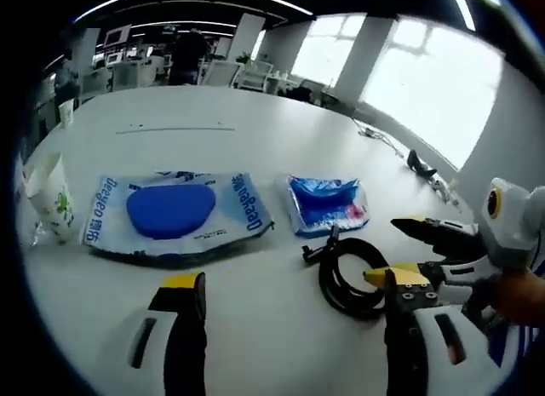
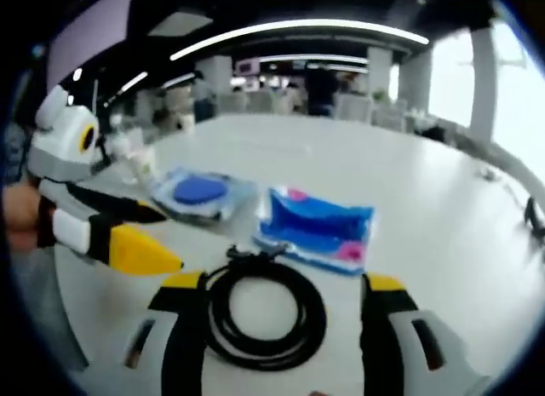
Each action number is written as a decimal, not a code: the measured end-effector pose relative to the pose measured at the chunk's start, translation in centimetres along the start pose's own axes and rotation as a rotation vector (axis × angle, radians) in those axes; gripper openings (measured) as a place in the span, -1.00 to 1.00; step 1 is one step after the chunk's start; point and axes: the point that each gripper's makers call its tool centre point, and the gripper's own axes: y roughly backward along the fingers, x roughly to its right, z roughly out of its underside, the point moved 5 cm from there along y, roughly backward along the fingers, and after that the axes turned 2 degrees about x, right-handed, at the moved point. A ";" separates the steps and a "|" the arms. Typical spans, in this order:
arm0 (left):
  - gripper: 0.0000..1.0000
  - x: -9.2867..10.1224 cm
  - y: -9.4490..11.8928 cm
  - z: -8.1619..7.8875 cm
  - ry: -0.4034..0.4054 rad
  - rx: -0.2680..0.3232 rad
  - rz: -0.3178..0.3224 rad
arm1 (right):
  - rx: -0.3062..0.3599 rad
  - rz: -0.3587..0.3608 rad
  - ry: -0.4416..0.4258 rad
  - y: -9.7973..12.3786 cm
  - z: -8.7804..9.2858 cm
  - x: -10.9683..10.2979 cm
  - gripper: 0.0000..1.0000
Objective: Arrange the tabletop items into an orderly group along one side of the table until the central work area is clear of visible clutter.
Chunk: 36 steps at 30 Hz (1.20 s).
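Step in hand: the approach to the coiled black cable (image 2: 266, 318). Nothing is gripped yet, by my reading.

Right gripper (image 2: 277, 285): jaws wide apart, straddling the coil. In the right gripper view the cable lies on the table (image 2: 426, 183) between the two yellow-tipped jaws and close in front of them.

Left gripper (image 1: 285, 281): jaws apart and holding nothing, over bare table just short of the items. In the right gripper view it comes in from the left, yellow tips near the coil but clear of it.

Cable position: near table edge, just in front of the small blue pouch (image 2: 317, 227). In the left gripper view it lies to the right, next to the incoming right gripper.

Cable axis: the coil is roughly round, so no real long axis. Its connector end (image 1: 317, 245) sticks out toward the pouches.

Other items: large blue-and-white packet (image 1: 174, 213) lying flat, long side across the left gripper view. A white bottle (image 1: 48, 196) stands at its left (label unreadable).

Next move calls for: lowering the right jaws and closing across several strands on one side of the loop, so it lifts as one bundle and does not spill open.

Progress: early, with the items loosely spread.
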 end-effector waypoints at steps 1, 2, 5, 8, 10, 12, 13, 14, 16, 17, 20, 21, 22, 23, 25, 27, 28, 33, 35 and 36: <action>0.84 -0.4 0.5 -0.1 -0.020 0.009 -0.005 | 0.006 0.000 -0.004 0.2 -0.1 -0.2 0.54; 0.96 -1.2 1.3 -0.4 -0.075 0.040 -0.028 | 0.008 0.000 -0.003 0.4 -0.2 -0.5 0.58; 0.99 -2.7 3.6 -0.7 -0.171 0.068 -0.045 | 0.026 -0.018 0.016 0.7 -0.3 -1.4 0.72; 0.99 -3.9 5.4 -0.5 -0.155 0.062 -0.049 | 0.040 -0.024 -0.003 1.2 -0.5 -2.3 0.78; 0.99 -5.3 7.1 -0.5 -0.141 0.066 -0.072 | 0.050 -0.028 -0.019 1.7 -0.5 -2.9 0.79; 0.99 -6.5 8.7 -0.7 -0.125 0.075 -0.090 | 0.046 -0.039 -0.023 2.2 -0.4 -3.6 0.81; 0.99 -7.2 9.8 -0.9 -0.126 0.082 -0.096 | 0.047 -0.041 -0.018 2.5 -0.4 -3.9 0.82; 0.99 -7.7 10.5 -1.1 -0.133 0.089 -0.101 | 0.051 -0.043 -0.011 2.7 -0.5 -4.2 0.83; 0.99 -9.1 12.6 -1.6 -0.195 0.107 -0.130 | 0.051 -0.047 0.000 3.2 -0.8 -4.5 0.85; 0.99 -9.8 13.5 -1.7 -0.220 0.102 -0.142 | 0.048 -0.047 0.000 3.4 -0.9 -4.5 0.85; 0.99 -11.9 17.2 -2.4 -0.240 0.112 -0.146 | 0.051 -0.030 -0.036 4.5 -1.2 -4.3 0.86; 0.99 -12.7 18.1 -2.9 -0.249 0.125 -0.153 | 0.053 -0.023 -0.045 4.8 -1.3 -4.2 0.87; 0.99 -13.3 19.0 -3.3 -0.260 0.140 -0.161 | 0.058 -0.014 -0.053 5.2 -1.6 -4.1 0.88; 0.99 -14.3 20.4 -3.8 -0.275 0.159 -0.183 | 0.062 -0.012 -0.054 5.5 -1.7 -4.0 0.89; 0.99 -16.0 22.7 -4.2 -0.276 0.181 -0.216 | 0.063 -0.002 -0.059 6.1 -2.2 -4.0 0.88; 0.99 -17.4 24.4 -4.1 -0.261 0.182 -0.218 | 0.055 0.009 -0.056 6.9 -2.6 -4.0 0.88; 0.99 -17.8 25.0 -3.9 -0.263 0.179 -0.219 | 0.062 0.011 -0.051 7.2 -2.9 -4.1 0.88; 0.99 -20.1 28.3 -3.5 -0.248 0.192 -0.232 | 0.111 0.036 -0.046 9.5 -4.1 -4.3 0.91; 0.99 -20.8 29.3 -3.5 -0.229 0.212 -0.239 | 0.111 0.042 -0.049 10.0 -4.0 -4.3 0.92; 0.99 -21.2 29.9 -3.5 -0.228 0.218 -0.240 | 0.110 0.047 -0.053 10.4 -3.8 -4.4 0.92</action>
